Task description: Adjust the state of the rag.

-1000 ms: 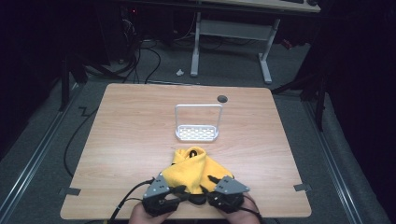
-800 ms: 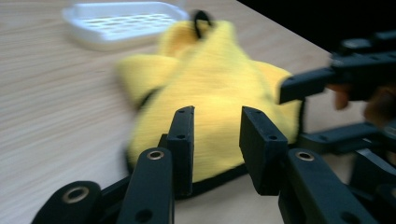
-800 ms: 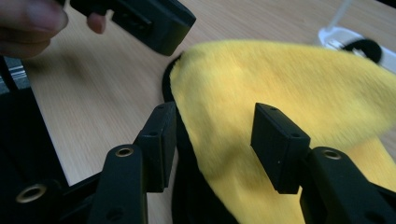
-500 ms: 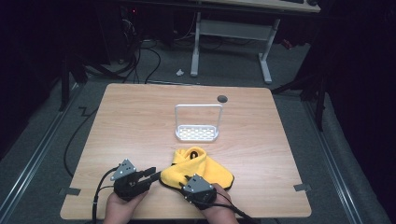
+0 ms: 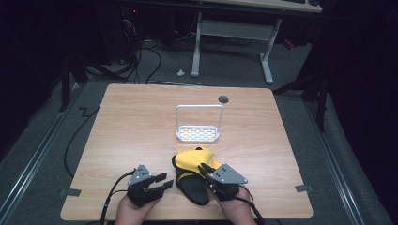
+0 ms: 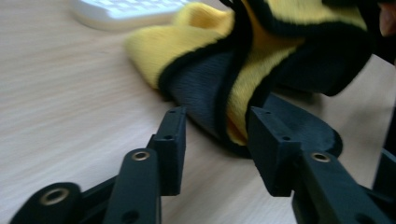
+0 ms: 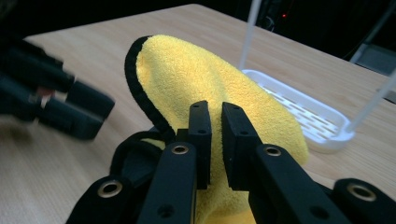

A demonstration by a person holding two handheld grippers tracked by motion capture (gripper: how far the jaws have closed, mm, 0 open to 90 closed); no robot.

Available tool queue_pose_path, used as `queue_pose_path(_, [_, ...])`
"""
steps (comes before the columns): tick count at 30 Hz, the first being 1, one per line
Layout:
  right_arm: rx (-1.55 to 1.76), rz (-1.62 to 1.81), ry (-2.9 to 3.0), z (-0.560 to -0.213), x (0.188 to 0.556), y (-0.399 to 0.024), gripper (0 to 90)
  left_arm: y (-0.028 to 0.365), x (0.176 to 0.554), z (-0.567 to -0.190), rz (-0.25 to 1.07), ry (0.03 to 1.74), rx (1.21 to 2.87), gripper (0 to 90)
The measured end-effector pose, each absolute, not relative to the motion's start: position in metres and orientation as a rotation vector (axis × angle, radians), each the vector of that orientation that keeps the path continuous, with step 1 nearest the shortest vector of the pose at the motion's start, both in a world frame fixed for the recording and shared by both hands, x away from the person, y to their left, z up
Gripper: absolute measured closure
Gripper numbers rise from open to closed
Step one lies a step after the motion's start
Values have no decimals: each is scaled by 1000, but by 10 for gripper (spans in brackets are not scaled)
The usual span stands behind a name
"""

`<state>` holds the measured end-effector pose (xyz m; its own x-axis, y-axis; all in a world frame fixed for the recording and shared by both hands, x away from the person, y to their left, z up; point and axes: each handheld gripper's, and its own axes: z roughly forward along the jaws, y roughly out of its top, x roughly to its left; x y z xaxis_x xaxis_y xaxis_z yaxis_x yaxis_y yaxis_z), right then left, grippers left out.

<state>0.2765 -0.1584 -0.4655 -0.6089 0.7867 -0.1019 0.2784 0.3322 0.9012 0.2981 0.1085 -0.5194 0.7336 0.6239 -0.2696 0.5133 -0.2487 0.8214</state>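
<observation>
Right gripper (image 5: 210, 174) takes the cloth; left gripper (image 5: 162, 183) lets go

The yellow, black-edged cloth (image 5: 193, 161) lies just in front of the white rack (image 5: 198, 134). Right fingers have just closed, pinching a lifted fold; left fingers, just beside the cloth, have spread empty, ready to regrip.
</observation>
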Motion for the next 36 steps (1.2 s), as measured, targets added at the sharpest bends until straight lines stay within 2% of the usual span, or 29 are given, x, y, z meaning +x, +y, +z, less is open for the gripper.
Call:
queue_pose_path(4, [956, 1267, 2052, -464, 276, -165, 835, 88, 298, -522, 133, 844, 1965, 430])
queue_pose_path(7, [946, 1272, 2051, -463, 275, -165, 835, 73, 299, -529, 151, 839, 2007, 411])
queue_pose_path(8, [944, 1273, 2050, -463, 274, -165, 834, 72, 301, -531, 153, 849, 2016, 474])
queue_pose_path(9, [938, 1272, 2052, -463, 274, -165, 834, 72, 301, -532, 165, 866, 2022, 631])
queue_pose_path(10, [938, 1268, 2054, -463, 274, -166, 833, 73, 302, -532, 175, 874, 2018, 747])
queue_pose_path(11, [937, 1265, 2055, -463, 274, -166, 833, 74, 303, -530, 198, 883, 2018, 813])
queue_pose_path(12, [937, 1265, 2055, -463, 274, -166, 833, 74, 303, -530, 198, 883, 2018, 829])
queue_pose_path(15, [932, 1224, 2060, -465, 270, -174, 847, 90, 310, -524, 251, 920, 2010, 837])
queue_pose_path(18, [941, 1179, 2055, -467, 268, -187, 861, 126, 324, -517, 318, 1012, 1966, 838])
queue_pose_path(23, [1019, 1144, 2012, -469, 271, -218, 872, 161, 333, -504, 380, 1040, 1925, 838])
queue_pose_path(29, [990, 1139, 1962, -457, 277, -219, 871, 158, 331, -481, 440, 969, 1894, 828])
queue_pose_path(32, [1010, 1197, 1932, -449, 276, -222, 869, 160, 326, -475, 402, 950, 1866, 806])
queue_pose_path(36, [1012, 1207, 2014, -458, 267, -222, 854, 161, 315, -492, 344, 941, 1951, 754])
